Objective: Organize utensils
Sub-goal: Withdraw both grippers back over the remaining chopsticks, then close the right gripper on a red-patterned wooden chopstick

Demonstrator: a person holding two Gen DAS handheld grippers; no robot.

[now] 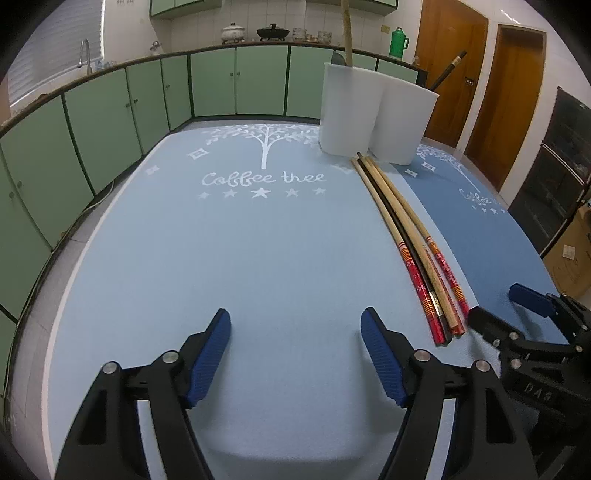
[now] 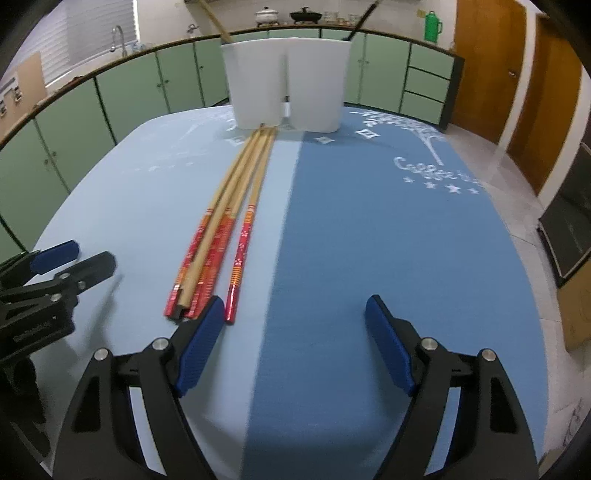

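Several long chopsticks (image 1: 402, 229) (image 2: 221, 229) with red patterned ends, one of them black, lie in a bundle by the seam of the two mats, their tips against a white two-compartment holder (image 1: 351, 107) (image 2: 288, 85). The holder has a wooden handle in one compartment and a dark utensil in the other. My left gripper (image 1: 295, 328) (image 2: 79, 260) hangs open over the light blue mat, left of the bundle, with nothing between its fingers. My right gripper (image 2: 295, 314) (image 1: 498, 308) is open at the bundle's near ends. One chopstick (image 2: 242, 243) ends just inside its left pad (image 2: 201, 343), untouched.
A light blue mat (image 1: 221, 258) and a darker blue mat (image 2: 369, 240) cover the table. Green cabinets (image 1: 110, 110) and a counter with pots (image 1: 273, 32) and a tap run behind. Wooden doors (image 1: 509, 103) stand at the right, and a green flask (image 1: 399, 42) stands on the counter.
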